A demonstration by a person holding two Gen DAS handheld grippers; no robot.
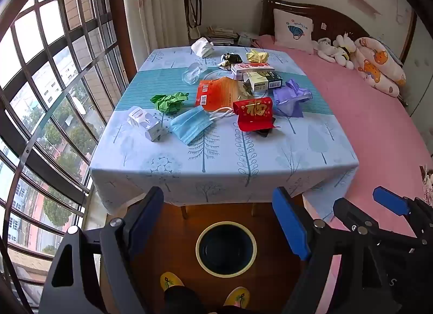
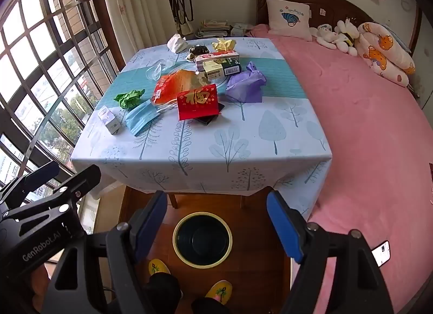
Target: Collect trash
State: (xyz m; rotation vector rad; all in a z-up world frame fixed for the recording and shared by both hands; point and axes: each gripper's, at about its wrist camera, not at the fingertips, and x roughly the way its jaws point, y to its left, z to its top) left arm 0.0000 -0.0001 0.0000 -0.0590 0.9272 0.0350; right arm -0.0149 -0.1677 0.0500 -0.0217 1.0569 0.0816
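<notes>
Trash lies scattered on the table (image 1: 224, 162) (image 2: 200, 157): a blue face mask (image 1: 190, 124) (image 2: 140, 118), green crumpled paper (image 1: 169, 101) (image 2: 129, 98), a red envelope (image 1: 253, 112) (image 2: 197, 101), an orange packet (image 1: 219, 93) (image 2: 173, 84), a purple bag (image 1: 291, 97) (image 2: 245, 85), small boxes (image 1: 147, 123) (image 2: 109, 120) and a clear cup (image 1: 193, 73). A black bin with a cream rim (image 1: 226, 249) (image 2: 202, 239) stands on the floor in front of the table. My left gripper (image 1: 220, 222) and right gripper (image 2: 216, 226) hover above the bin, both open and holding nothing.
A pink bed (image 1: 365, 130) (image 2: 365, 124) runs along the table's right side with pillows and soft toys at its head. A barred window (image 1: 40, 97) lies to the left. A person's yellow slippers (image 1: 170, 281) (image 2: 158, 266) stand near the bin. A phone (image 2: 381, 253) lies on the bed.
</notes>
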